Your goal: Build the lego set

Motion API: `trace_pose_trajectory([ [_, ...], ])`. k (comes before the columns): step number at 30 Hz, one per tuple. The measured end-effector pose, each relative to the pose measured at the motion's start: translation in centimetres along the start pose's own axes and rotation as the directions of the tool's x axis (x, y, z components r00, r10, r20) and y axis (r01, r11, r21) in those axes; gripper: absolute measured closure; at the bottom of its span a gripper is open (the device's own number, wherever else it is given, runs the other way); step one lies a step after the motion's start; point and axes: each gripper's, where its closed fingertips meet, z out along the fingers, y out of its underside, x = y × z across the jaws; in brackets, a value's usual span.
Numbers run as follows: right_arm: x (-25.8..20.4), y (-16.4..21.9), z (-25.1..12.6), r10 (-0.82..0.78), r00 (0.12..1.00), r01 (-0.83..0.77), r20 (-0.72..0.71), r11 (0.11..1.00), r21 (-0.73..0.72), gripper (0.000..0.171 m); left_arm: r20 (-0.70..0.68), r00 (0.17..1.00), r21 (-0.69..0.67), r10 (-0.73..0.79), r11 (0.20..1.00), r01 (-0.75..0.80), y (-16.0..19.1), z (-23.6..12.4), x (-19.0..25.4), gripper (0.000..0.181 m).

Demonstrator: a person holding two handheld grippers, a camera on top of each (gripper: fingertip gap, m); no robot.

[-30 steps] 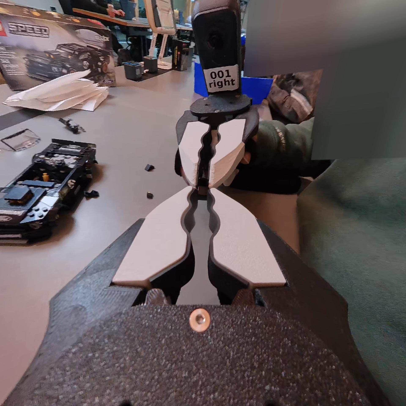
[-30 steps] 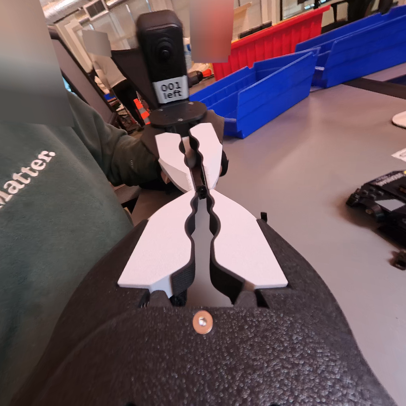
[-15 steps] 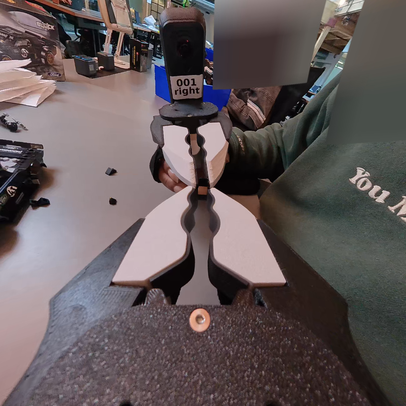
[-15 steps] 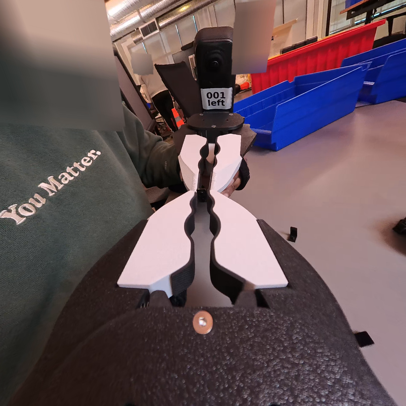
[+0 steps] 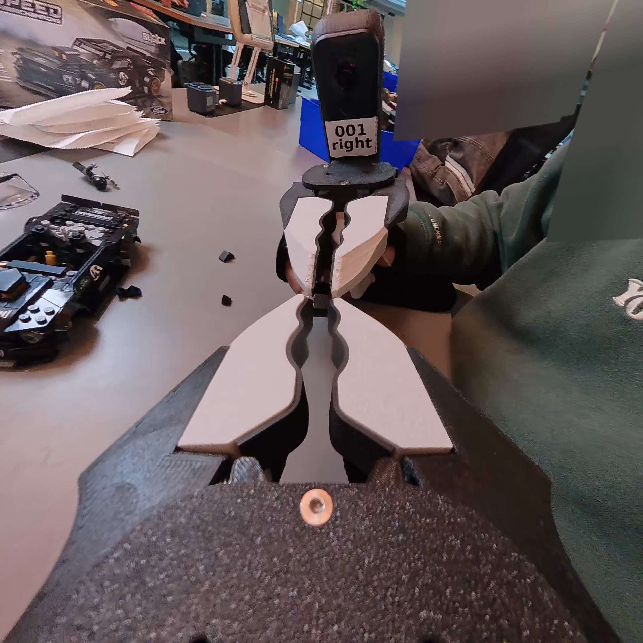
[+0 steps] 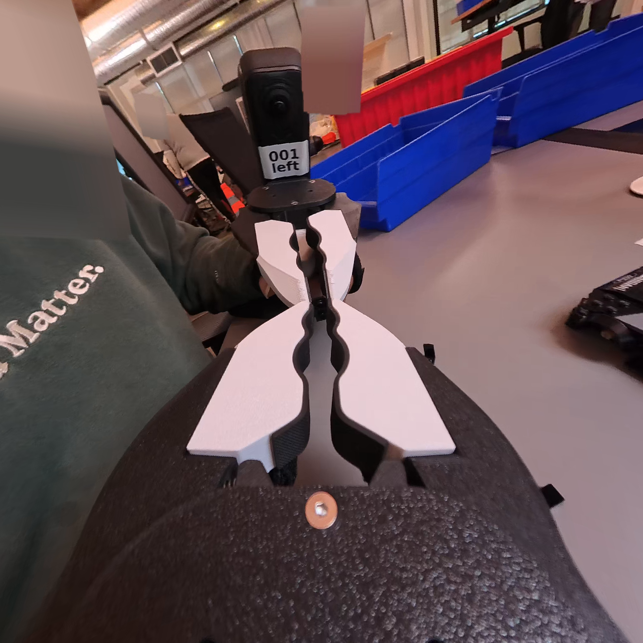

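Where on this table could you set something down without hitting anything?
Bare grey table lies between the black car, the white papers and the right gripper. Also free beside the blue bins. Crowded: loose black pieces near the car.

Workshop (blue storage bins (image 6: pixel 435 174), ducts (image 6: pixel 146 45))

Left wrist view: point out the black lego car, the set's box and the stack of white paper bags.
black lego car (image 5: pixel 52 278): left wrist view, on its studded deck.
box (image 5: pixel 80 59): left wrist view, on its printed front.
white paper bags (image 5: pixel 80 121): left wrist view, mid-stack.
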Motion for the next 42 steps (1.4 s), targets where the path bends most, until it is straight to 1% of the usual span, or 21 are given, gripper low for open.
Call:
trace_pose_trajectory([
  [2, 0.0, -0.1, 0.0, 0.006, 1.000, -0.006, 0.002, 1.000, 0.008, 0.164, 0.002, 1.000, 0.007, -0.001, 1.000, 0.001, -0.1, 0.0, 0.0, 0.172],
  [9, -0.8, -0.1, 0.0, 0.003, 0.998, -0.004, 0.062, 1.000, 0.015, 0.164, -0.088, 0.995, 0.012, -0.045, 0.999, 0.046, -0.1, -0.1, 0.9, 0.172],
  [18, -0.9, -0.7, -0.2, 0.001, 0.997, -0.004, 0.084, 0.999, 0.032, 0.164, -0.108, 0.992, 0.044, -0.057, 0.997, 0.062, -0.7, -0.1, 1.1, 0.172],
  [21, -0.9, -0.7, -0.4, -0.015, 0.996, 0.013, 0.085, 0.999, 0.031, 0.152, -0.104, 0.994, 0.037, -0.043, 0.998, 0.047, -0.6, 0.0, 1.2, 0.172],
  [26, -1.3, -0.5, -0.2, -0.035, 0.995, 0.034, 0.090, 0.999, 0.018, 0.152, -0.106, 0.994, 0.028, -0.037, 0.999, 0.040, -0.5, 0.1, 1.3, 0.172],
  [27, -1.3, -0.5, -0.2, -0.037, 0.995, 0.036, 0.087, 0.999, 0.016, 0.155, -0.103, 0.994, 0.024, -0.033, 0.999, 0.036, -0.4, 0.1, 1.3, 0.172],
  [28, -1.2, -0.4, -0.2, -0.044, 0.996, 0.043, 0.075, 0.999, 0.009, 0.162, -0.102, 0.994, 0.021, -0.030, 0.999, 0.032, -0.3, 0.2, 1.3, 0.172],
  [31, -0.7, -0.3, -0.4, -0.058, 0.997, 0.058, 0.046, 0.998, -0.012, 0.163, -0.056, 0.998, 0.030, -0.001, 1.000, 0.003, -0.2, 0.4, 0.8, 0.171],
  [33, 0.1, -1.0, -1.3, -0.070, 0.998, 0.070, 0.007, 0.998, 0.000, 0.163, 0.038, 0.998, 0.006, 0.057, 0.998, -0.057, 0.1, 0.3, -0.6, 0.156],
  [35, 1.7, -1.4, -2.7, -0.086, 0.994, 0.086, -0.071, 0.996, -0.011, 0.163, 0.119, 0.987, -0.048, 0.112, 0.993, -0.107, 0.8, -0.1, -2.1, 0.157],
  [36, 2.7, -1.2, -3.5, -0.105, 0.987, 0.101, -0.118, 0.994, -0.040, 0.163, 0.142, 0.983, -0.070, 0.121, 0.991, -0.112, 1.2, -0.2, -2.7, 0.158],
  [38, 4.4, -0.6, -4.9, -0.157, 0.967, 0.138, -0.203, 0.985, -0.103, 0.163, 0.149, 0.983, -0.103, 0.108, 0.990, -0.093, 1.9, -0.2, -3.2, 0.157],
  [40, 5.3, 0.2, -5.8, -0.174, 0.957, 0.142, -0.231, 0.979, -0.149, 0.163, 0.152, 0.983, -0.132, 0.099, 0.988, -0.079, 2.6, 0.1, -3.6, 0.158],
  [42, 5.7, 1.1, -6.2, -0.190, 0.955, 0.146, -0.230, 0.970, -0.196, 0.163, 0.152, 0.982, -0.177, 0.116, 0.980, -0.089, 3.4, 0.5, -3.7, 0.160],
])
